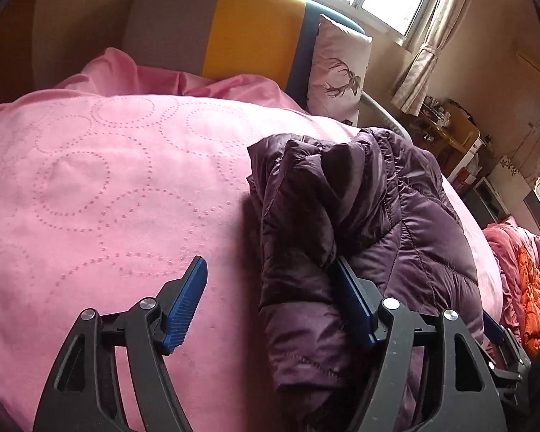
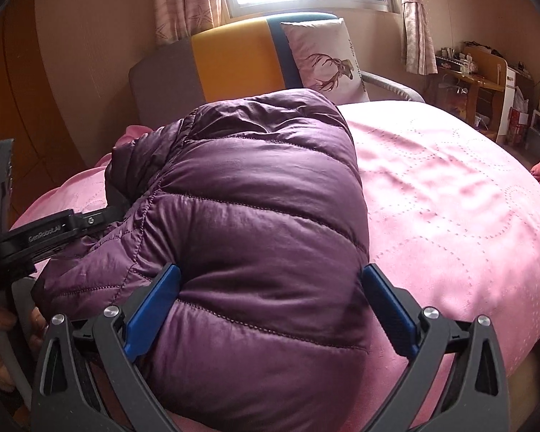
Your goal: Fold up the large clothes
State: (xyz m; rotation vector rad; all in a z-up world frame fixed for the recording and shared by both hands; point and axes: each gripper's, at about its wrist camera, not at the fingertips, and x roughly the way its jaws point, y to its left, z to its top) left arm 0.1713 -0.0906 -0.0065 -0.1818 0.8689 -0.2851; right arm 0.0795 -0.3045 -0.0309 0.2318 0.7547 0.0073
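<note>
Purple puffer jacket [image 2: 255, 216] on pink bedspread [image 2: 450, 198], bundled.

Purple quilted jacket [image 2: 255, 223] on a pink bedspread [image 1: 100, 187] stitched with dotted circles. White pillow [image 2: 324, 61] shows a brown stag; headboard [image 2: 234, 61] grey, yellow, blue.

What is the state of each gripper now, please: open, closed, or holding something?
Left gripper: open, holding nothing; the puffy purple quilted jacket lies partly between its jaws.
Right gripper: open around the jacket's folded bulk, not clamping it.
</note>
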